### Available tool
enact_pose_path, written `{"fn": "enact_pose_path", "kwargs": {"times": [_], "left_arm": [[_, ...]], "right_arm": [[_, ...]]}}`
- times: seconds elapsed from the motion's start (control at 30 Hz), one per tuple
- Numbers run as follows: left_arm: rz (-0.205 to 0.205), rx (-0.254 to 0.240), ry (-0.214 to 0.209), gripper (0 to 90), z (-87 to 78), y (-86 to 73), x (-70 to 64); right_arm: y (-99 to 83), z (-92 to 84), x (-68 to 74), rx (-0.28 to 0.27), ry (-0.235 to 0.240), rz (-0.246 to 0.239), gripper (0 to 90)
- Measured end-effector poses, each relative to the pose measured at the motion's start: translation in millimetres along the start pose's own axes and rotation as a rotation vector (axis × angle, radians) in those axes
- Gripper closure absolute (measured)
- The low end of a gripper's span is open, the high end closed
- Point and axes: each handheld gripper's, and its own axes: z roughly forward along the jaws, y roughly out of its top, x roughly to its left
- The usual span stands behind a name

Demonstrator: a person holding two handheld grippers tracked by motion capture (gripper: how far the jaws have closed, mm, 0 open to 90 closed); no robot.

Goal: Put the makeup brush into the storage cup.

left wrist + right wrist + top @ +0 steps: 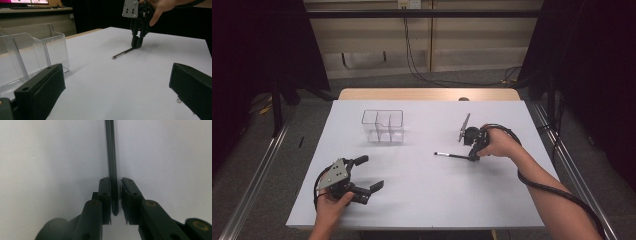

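A thin dark stick (452,156) with a pale tip lies flat on the white table, right of centre. My right gripper (473,157) points down onto the stick's right end and is shut on it. In the right gripper view the stick (111,157) runs straight away from between the two jaws of my right gripper (115,183). The left gripper view shows the same grip (137,45) from afar, with the stick (123,53) pointing toward the camera. My left gripper (371,173) rests near the front left of the table, open with nothing between its jaws (117,82).
A clear plastic box (383,126) with dividers stands at the back left of the table (422,200); it is close on the left in the left gripper view (25,55). A black cable (557,190) trails from the right gripper along the forearm.
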Motion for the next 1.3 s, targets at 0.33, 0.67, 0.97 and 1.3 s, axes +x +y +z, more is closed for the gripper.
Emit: {"fn": "enact_pose_path", "kwargs": {"times": [0.33, 0.67, 0.97, 1.3], "left_arm": [[0.0, -0.003, 0.002, 0.0, 0.7, 0.2, -0.4], [-0.003, -0.004, 0.002, 0.0, 0.8, 0.2, -0.4], [-0.008, 0.002, 0.005, 0.0, -0.3, -0.8, 1.0], [-0.01, 0.001, 0.003, 0.0, 0.1, -0.7, 0.9]], "right_arm": [[1.2, 0.6, -0.9, 0.005, -0.003, 0.047, 84.9], [0.0, 0.7, -0.8, -0.006, -0.003, 0.064, 85.0], [-1.2, 0.3, -2.5, -0.012, 0.01, 0.075, 85.0], [-9.6, -2.4, -3.2, -0.058, 0.01, 0.095, 85.0]]}}
